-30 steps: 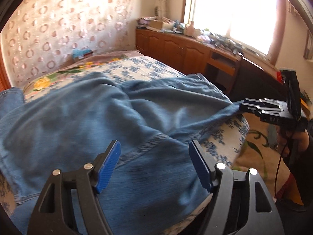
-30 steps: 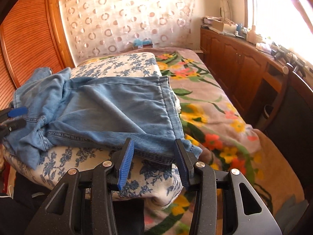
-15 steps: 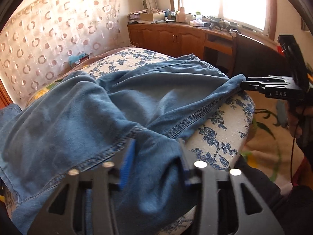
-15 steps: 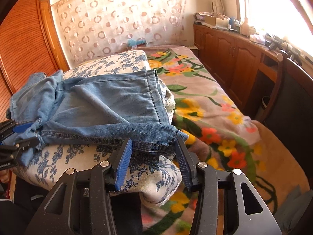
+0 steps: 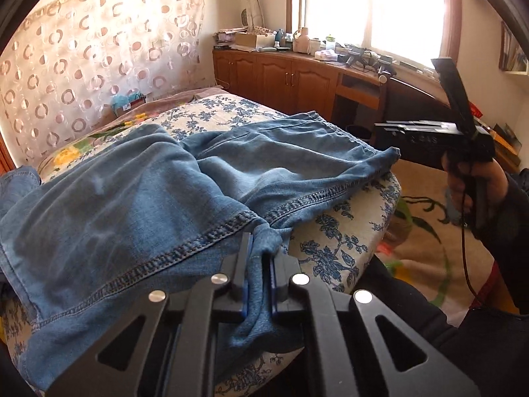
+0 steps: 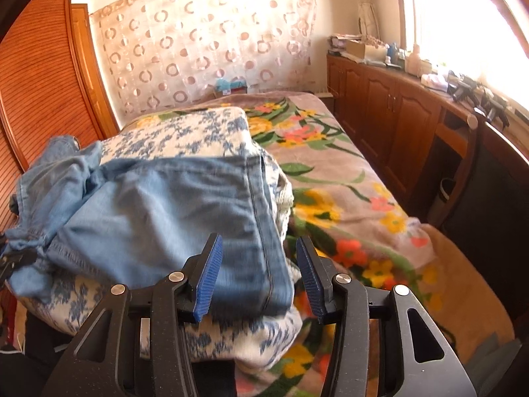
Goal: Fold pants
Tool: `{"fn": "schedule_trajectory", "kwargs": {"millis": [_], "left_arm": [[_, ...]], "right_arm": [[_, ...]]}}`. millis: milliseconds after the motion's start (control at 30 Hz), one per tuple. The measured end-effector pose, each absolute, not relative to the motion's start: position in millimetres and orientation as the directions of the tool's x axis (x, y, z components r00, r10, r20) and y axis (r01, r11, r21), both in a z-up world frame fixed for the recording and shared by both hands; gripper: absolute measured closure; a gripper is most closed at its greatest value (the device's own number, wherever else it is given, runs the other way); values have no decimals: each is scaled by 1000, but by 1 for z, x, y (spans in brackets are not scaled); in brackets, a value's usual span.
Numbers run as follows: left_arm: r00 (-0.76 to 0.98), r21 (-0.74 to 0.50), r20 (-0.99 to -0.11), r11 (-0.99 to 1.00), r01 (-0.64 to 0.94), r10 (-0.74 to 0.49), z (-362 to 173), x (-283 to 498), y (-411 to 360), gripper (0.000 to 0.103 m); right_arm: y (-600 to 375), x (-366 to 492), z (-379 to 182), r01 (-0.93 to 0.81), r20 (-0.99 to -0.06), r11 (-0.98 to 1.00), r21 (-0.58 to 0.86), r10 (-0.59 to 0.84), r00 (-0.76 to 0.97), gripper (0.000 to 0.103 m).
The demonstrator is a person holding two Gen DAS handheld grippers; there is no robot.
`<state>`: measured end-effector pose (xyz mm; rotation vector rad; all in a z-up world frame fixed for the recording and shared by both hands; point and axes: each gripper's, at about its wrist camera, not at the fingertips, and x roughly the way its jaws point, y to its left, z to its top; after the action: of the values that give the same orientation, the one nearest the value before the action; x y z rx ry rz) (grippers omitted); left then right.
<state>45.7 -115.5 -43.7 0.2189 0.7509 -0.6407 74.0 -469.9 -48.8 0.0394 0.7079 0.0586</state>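
Observation:
Blue jeans lie spread over a white quilt with blue flowers on the bed. My left gripper is shut on a bunched bit of their near stitched edge, and denim hangs down between the pads. My right gripper is open, with the jeans' other near corner lying between its blue pads; I see no pad pressing on it. In the left wrist view the right gripper hovers just above that corner, held by a hand.
A flowered blanket covers the bed to the right of the quilt. Wooden cabinets with clutter on top run under the bright window. A slatted wooden wardrobe stands at the left. A dark chair stands by the bed's right side.
The left jaws have closed from wide apart onto the jeans' near edge, which now bunches between them. The jeans' corner lies deeper between the right fingers.

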Motion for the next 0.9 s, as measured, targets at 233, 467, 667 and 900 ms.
{"fn": "schedule_trajectory", "kwargs": {"millis": [233, 467, 667, 900], "left_arm": [[544, -53, -704, 797, 601, -457, -51, 52, -121, 96], [525, -84, -704, 791, 606, -477, -50, 57, -123, 68], [540, -101, -685, 798, 595, -489, -41, 58, -118, 47], [583, -106, -655, 823, 558, -480, -27, 62, -106, 34]], "right_arm": [[-459, 93, -49, -61, -670, 998, 34, 68, 739, 56], [-461, 68, -59, -45, -695, 997, 56, 72, 716, 56], [-460, 54, -67, -43, -714, 997, 59, 72, 697, 56], [-465, 48, -77, -12, -733, 997, 72, 61, 677, 56]]}}
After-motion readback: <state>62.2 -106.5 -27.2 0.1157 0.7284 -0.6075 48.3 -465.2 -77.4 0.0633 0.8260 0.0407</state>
